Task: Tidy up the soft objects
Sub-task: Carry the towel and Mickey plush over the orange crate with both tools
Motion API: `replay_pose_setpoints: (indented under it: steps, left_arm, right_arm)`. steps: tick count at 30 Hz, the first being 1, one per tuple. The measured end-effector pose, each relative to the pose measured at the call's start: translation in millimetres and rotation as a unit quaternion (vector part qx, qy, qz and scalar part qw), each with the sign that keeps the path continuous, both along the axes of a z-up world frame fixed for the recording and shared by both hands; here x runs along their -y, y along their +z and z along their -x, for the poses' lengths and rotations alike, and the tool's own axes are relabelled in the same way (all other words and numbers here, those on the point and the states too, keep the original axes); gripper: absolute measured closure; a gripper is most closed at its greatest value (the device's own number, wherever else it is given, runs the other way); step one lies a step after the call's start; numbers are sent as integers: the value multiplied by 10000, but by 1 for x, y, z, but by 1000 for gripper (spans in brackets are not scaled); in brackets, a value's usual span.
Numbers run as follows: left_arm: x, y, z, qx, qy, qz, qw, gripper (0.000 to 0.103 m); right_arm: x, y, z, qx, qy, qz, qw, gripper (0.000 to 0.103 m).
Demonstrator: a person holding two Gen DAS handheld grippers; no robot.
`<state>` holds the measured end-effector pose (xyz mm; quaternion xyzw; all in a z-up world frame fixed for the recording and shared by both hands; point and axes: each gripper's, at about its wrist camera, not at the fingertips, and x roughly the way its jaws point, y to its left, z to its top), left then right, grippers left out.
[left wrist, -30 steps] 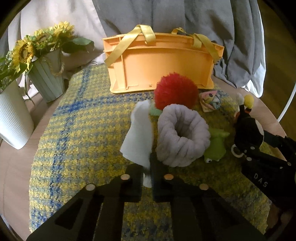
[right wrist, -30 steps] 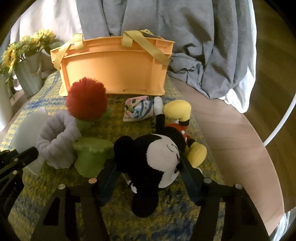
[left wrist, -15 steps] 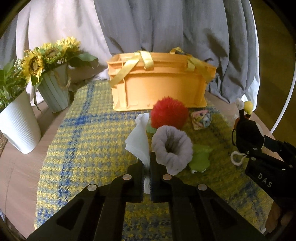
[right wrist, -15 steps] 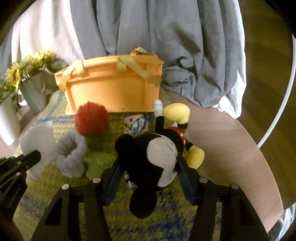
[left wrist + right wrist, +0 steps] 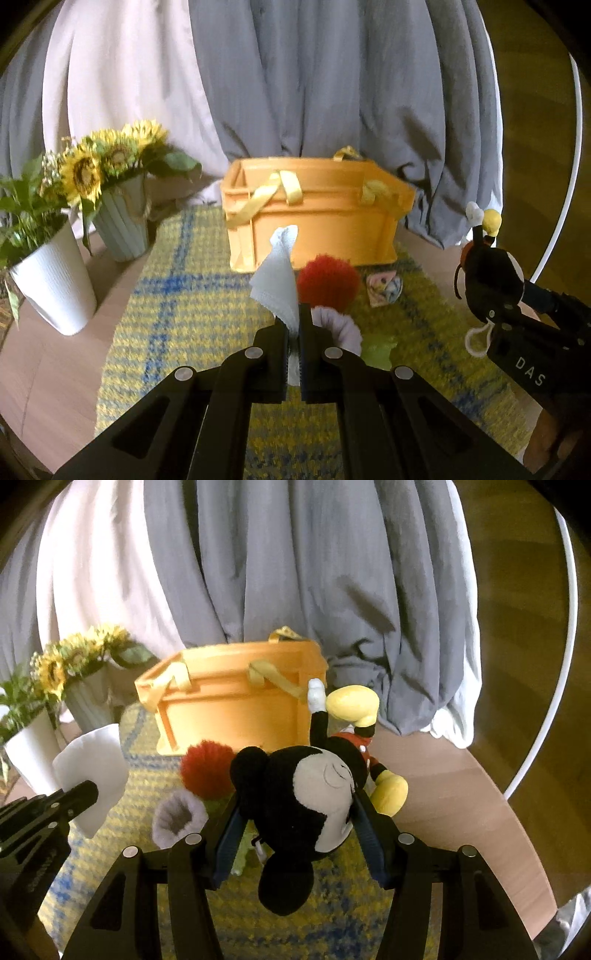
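My left gripper (image 5: 293, 325) is shut on a white cloth (image 5: 279, 277) and holds it up above the mat. My right gripper (image 5: 295, 812) is shut on a Mickey Mouse plush (image 5: 303, 797), lifted off the mat; it also shows in the left wrist view (image 5: 491, 280). An orange basket (image 5: 314, 221) with yellow handles stands at the back of the mat. A red pom-pom (image 5: 328, 282), a grey fuzzy scrunchie (image 5: 338, 326), a green soft toy (image 5: 376, 352) and a small patterned pouch (image 5: 384, 290) lie on the mat in front of the basket.
A yellow and blue woven mat (image 5: 192, 317) covers a round wooden table (image 5: 461, 805). A white pot (image 5: 55, 284) and a green vase of sunflowers (image 5: 122, 225) stand at the left. Grey and white draped fabric (image 5: 314, 92) hangs behind.
Both grippers have risen. The white cloth and the Mickey plush have come up off the mat with them, and the basket now sits lower and farther in both views.
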<state>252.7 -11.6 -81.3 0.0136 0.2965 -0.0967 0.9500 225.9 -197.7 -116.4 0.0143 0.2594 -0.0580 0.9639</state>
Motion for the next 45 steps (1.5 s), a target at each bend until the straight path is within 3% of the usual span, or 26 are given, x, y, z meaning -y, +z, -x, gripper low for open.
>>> replay_pose_setpoints:
  steps: [24, 39, 45]
  left_arm:
    - [-14, 69, -18, 977, -146, 204, 9949, 97]
    - [-11, 89, -58, 1312, -130, 263, 9909, 97]
    - [-9, 90, -82, 1246, -282, 270, 9914, 97]
  right_arm:
    - [-19, 68, -1, 1026, 99, -161, 9945, 45]
    - [-21, 95, -34, 1448, 345, -177, 9887, 45]
    - [-20, 101, -56, 1506, 336, -182, 9879, 45]
